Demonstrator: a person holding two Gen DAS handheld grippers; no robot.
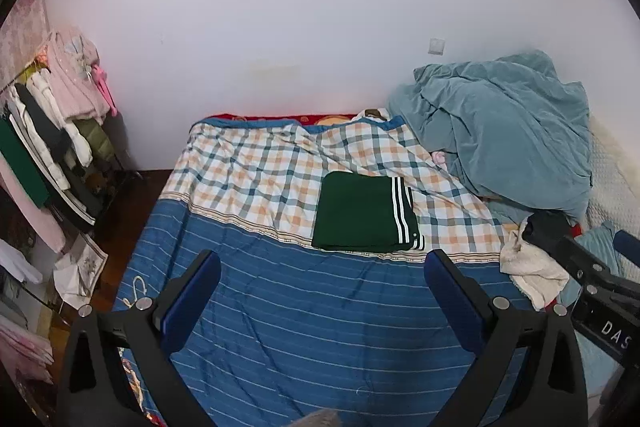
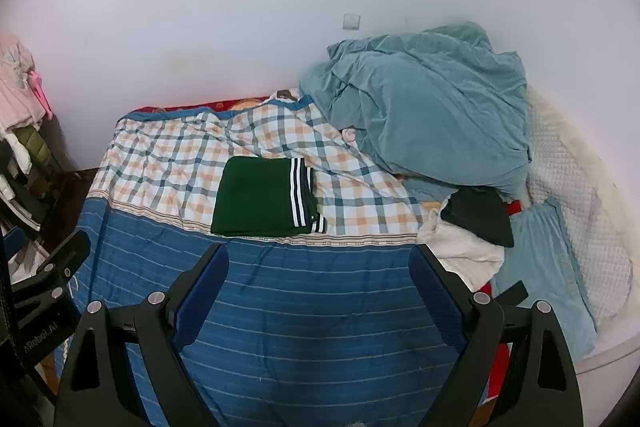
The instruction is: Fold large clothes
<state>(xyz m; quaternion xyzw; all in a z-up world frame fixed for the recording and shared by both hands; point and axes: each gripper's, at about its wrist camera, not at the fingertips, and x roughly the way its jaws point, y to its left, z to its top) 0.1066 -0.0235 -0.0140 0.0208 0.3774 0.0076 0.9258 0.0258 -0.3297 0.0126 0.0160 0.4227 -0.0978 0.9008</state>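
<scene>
Blue striped bedspread (image 1: 288, 311) bare, folded green garment (image 1: 360, 213) beyond, both grippers spread.

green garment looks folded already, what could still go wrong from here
1. The folded green garment lies on rumpled plaid bedding, so its layers may slip if nudged.
2. Both tongs, left and right, are open and empty; reaching into the pile beside it might drag the teal blanket over it.

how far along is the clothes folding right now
Done: the green striped garment lies folded flat on the bed cover. In hand: nothing; the left hand-held gripper and right hand-held gripper both hang open and empty above the bed. Left: the heap of white and dark clothes to the right looks unfolded.
</scene>
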